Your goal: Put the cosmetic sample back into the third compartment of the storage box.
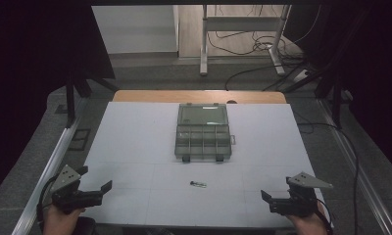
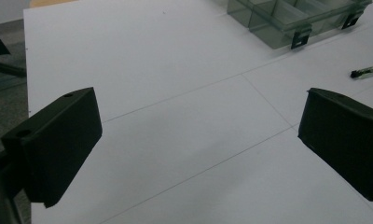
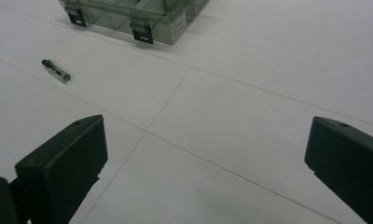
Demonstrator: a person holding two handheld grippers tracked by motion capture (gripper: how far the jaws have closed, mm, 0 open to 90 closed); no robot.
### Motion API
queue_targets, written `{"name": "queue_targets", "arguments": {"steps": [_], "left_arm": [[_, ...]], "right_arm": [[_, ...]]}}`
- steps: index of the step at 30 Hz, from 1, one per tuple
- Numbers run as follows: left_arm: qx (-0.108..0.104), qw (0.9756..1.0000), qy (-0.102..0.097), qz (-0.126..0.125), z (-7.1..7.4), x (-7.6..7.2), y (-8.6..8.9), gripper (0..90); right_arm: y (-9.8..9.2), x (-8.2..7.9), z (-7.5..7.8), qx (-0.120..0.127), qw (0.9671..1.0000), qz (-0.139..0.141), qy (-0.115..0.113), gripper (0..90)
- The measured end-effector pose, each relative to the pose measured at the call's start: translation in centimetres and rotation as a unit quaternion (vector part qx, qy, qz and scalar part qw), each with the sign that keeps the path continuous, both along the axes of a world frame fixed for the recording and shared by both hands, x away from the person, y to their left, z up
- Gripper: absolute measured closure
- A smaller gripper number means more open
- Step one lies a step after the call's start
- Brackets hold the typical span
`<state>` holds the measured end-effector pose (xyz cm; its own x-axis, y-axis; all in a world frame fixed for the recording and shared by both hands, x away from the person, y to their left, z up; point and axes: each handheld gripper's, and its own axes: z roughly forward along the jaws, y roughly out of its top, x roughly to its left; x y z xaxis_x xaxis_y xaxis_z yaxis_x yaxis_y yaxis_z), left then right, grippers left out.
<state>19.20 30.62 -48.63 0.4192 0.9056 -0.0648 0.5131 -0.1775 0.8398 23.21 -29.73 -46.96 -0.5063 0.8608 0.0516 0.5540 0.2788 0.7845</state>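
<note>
Tiny dark pin (image 1: 198, 184) lying loose on the white tabletop (image 1: 135, 142), between my two grippers and just in front of the open clear organizer box (image 1: 203, 131).

Looks light, stiff and likely to roll, so I'd pinch it mid-length. Left gripper (image 1: 93, 192) and right gripper (image 1: 275, 203) both spread wide, holding nothing. Matte tabletop, dim room, cables on the floor behind.

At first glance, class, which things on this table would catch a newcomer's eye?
The clear compartment box with its lid open sits mid-table, toward the far side. Nearer lies a small dark pen-like item, alone on the white surface. At the near corners, the left gripper and right gripper wait, jaws open and empty.
</note>
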Motion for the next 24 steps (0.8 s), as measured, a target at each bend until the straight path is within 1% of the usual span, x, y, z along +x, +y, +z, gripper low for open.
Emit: {"name": "queue_targets", "arguments": {"steps": [5, 9, 16, 20, 22, 24], "left_arm": [[-0.003, 1.0, -0.004, -0.005, 0.02, -0.16, 0.06, 0.0], [-0.007, 0.9999, -0.008, -0.011, 0.05, -0.32, 0.15, 0.0], [0.003, 0.9997, -0.009, -0.021, 0.07, -0.34, -0.08, 0.0], [0.009, 0.9996, -0.015, -0.024, 0.17, -0.57, -0.25, 0.0], [0.011, 0.9994, -0.017, -0.027, 0.22, -0.75, -0.32, 0.0], [0.008, 0.9994, -0.017, -0.027, 0.2, -0.8, -0.27, 0.0]], "right_arm": [[-0.13, 0.0, 0.02, 0.007, 1.0, -0.002, 0.001, 0.0], [-0.01, 0.05, 0.0, 0.004, 1.0, 0.0, 0.003, 0.0], [-0.04, 0.18, -0.06, 0.004, 1.0, 0.0, 0.009, 0.0], [-0.04, 0.18, -0.06, 0.004, 0.9999, -0.001, 0.01, 0.0], [-0.03, 0.18, -0.04, 0.004, 1.0, 0.0, 0.009, 0.0], [-0.01, 0.18, -0.03, 0.004, 1.0, 0.001, 0.009, 0.0]]}}
